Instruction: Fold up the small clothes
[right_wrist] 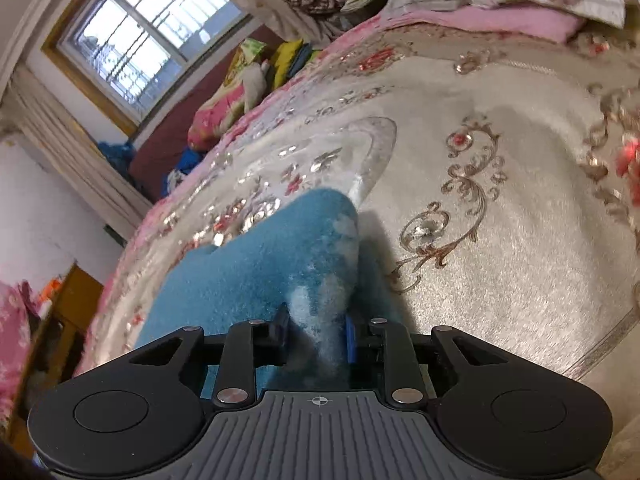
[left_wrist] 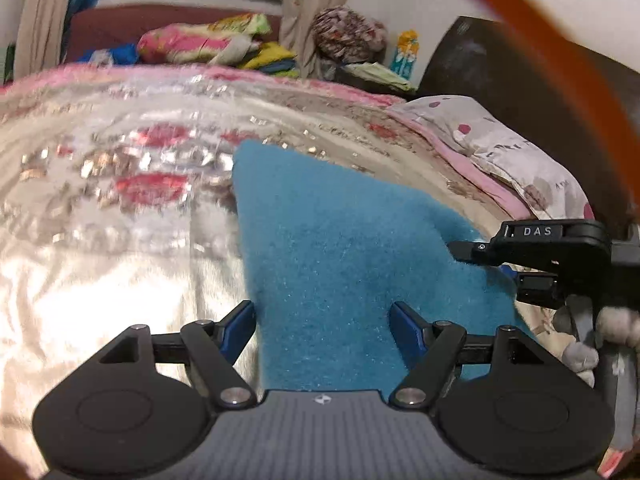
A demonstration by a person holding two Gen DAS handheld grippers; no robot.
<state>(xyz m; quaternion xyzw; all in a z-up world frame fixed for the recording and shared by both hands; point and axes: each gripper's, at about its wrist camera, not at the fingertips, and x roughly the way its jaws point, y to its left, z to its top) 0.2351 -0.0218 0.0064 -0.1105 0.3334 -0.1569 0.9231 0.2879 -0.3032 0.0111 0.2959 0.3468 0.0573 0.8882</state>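
One word is all I can read anywhere: "DAS", in pale letters on the black body of my right tool (left_wrist: 464,251) as the left camera sees it from the side. That tool is clenched on the blue fleece cloth (left_wrist: 340,248), pinching a bunched, whitish-backed edge between its blue pads (right_wrist: 349,340) and lifting it off the bed. My left tool (left_wrist: 323,326) is released, its fingers spread wide, the cloth lying beneath and between them; the left pad sits at the cloth's left edge.

The cloth is spread on a shiny cream bedspread (left_wrist: 120,240) patterned with red flowers and gold scrolls, with a pink border at the far side. A pillow (left_wrist: 508,152) with a pink and grey print lies at the head of the bed, over a pink layer. Beyond the bed, folded bedding (left_wrist: 200,40) in pink, yellow and green sits below a barred window (right_wrist: 140,48) flanked by beige curtains. A dark headboard (left_wrist: 500,68) rises behind the pillow.
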